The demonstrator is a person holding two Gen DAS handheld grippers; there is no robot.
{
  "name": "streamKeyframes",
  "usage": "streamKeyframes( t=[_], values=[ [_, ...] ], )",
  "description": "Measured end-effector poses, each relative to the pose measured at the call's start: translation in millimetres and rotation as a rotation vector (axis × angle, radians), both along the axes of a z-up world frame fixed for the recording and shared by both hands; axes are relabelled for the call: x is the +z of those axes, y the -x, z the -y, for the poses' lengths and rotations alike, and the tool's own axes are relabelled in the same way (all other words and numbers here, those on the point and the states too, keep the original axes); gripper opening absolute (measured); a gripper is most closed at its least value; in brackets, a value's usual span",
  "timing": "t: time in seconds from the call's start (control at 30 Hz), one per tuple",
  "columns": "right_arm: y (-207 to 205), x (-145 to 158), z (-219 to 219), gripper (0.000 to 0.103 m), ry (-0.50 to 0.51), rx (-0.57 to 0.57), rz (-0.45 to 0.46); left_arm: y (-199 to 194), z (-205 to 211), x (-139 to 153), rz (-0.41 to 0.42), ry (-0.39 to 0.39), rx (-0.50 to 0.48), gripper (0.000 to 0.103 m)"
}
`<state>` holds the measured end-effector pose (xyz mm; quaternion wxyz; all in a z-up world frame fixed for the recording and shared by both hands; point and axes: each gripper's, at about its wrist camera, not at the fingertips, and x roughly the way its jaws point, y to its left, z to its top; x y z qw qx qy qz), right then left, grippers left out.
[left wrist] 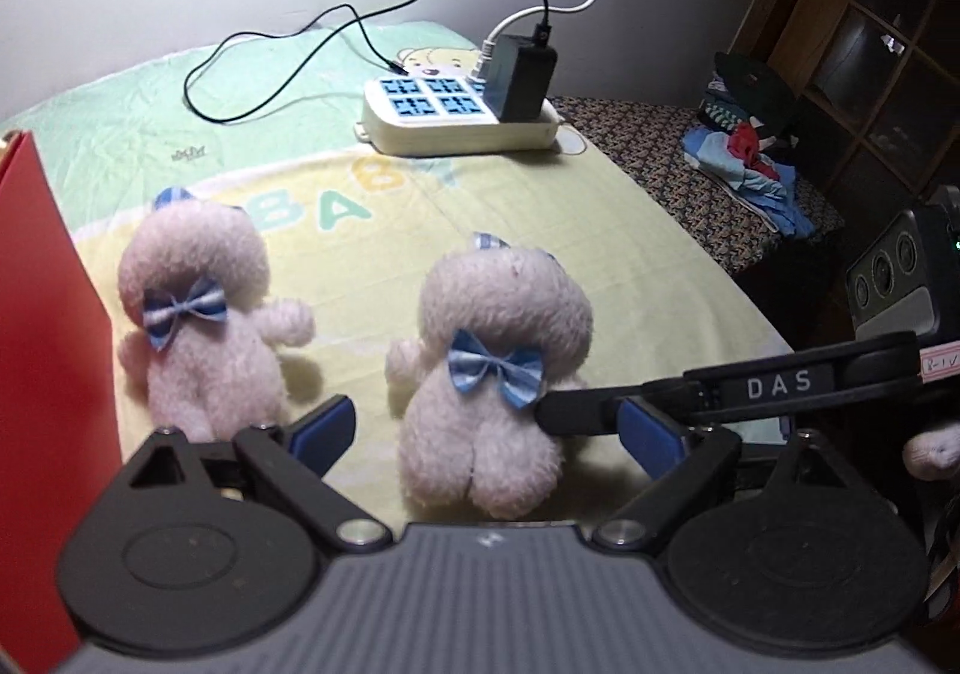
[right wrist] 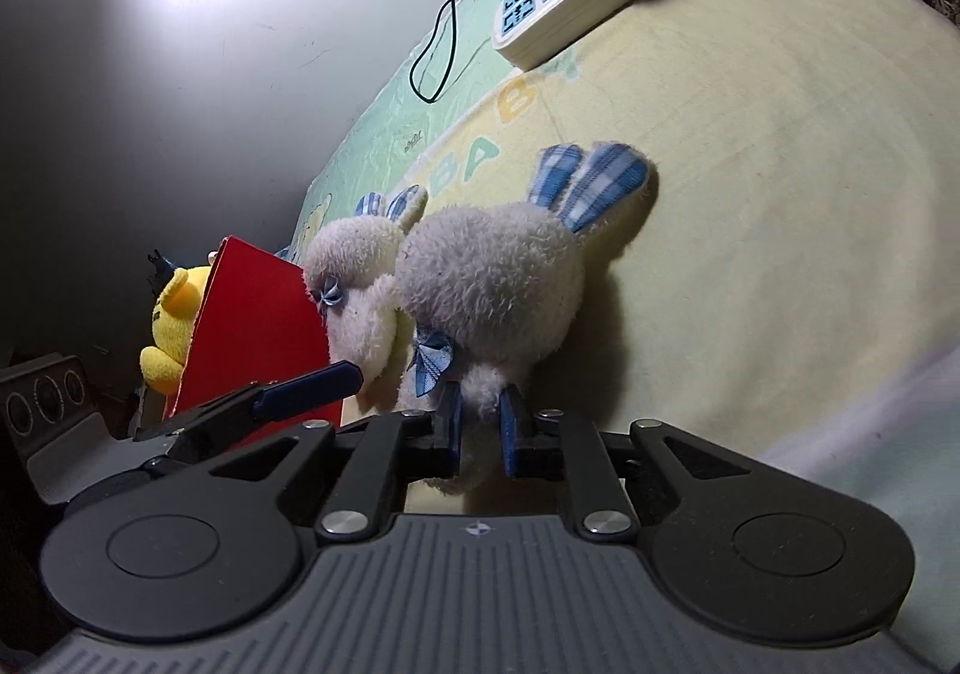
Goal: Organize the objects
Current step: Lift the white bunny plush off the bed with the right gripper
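Jaws of the right gripper (right wrist: 480, 422) are pressed in on a limb of the near plush rabbit (right wrist: 492, 284), pinching white fur between the blue pads. Jaws of the left gripper (left wrist: 489, 425) stand spread wide, with the same rabbit's lower body between the pads and no contact visible.

Landmark: the red box (right wrist: 258, 326).

- The near plush rabbit lies on its back on the yellow-green blanket (right wrist: 780, 194), on the far side of the second plush rabbit (right wrist: 360, 284) from the red box. The limb is probably the chosen grip point because it is thin enough for a firm pinch.
- The second plush rabbit lies just beside the red box wall, apparently touching it.
- A yellow plush toy (right wrist: 171, 326) sits behind the red box, suggesting the box area is the collection point.
- The power strip (left wrist: 456, 116) rests well beyond the rabbits, away from the red box, clear of the work area.

Limits of view:
- The box interior is not visible from either camera.
- The yellow toy is half hidden by the box wall; whether it is inside or behind cannot be told.
- The rabbit faces are turned away or foreshortened.
- The pinched limb, arm or leg, cannot be identified.
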<state>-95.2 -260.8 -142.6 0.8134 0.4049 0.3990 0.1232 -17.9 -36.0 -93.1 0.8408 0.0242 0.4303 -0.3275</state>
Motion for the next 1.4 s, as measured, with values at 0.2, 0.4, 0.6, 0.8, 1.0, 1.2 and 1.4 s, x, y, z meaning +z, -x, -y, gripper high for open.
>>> streamKeyframes(
  t=[0.2, 0.4, 0.6, 0.8, 1.0, 1.2, 1.4],
  values=[
    [3, -6, 22, 0.024, -0.058, -0.085, 0.004, -10, 21, -14, -0.027, -0.004, -0.03, 0.096],
    [-13, -20, 29, 0.024, -0.156, -0.094, 0.012, -37, 22, -22, -0.076, 0.029, 0.002, 0.097],
    [-15, -35, 37, 0.024, -0.318, -0.12, 0.008, -52, 7, -23, -0.167, 0.146, 0.028, 0.089],
    [-9, -25, 43, 0.028, -0.322, -0.127, 0.048, -45, 1, -25, -0.168, 0.152, -0.001, 0.087],
    [-25, -26, 20, 0.038, -0.289, -0.062, 0.038, -47, 8, -32, -0.176, 0.13, -0.004, 0.085],
    [-28, -27, 7, 0.035, -0.273, -0.06, 0.036, -42, 14, -30, -0.134, 0.094, -0.012, 0.074],
    [-17, -10, -5, 0.031, -0.239, -0.049, 0.077, -26, 9, -14, -0.064, 0.07, -0.015, 0.073]
  ],
)
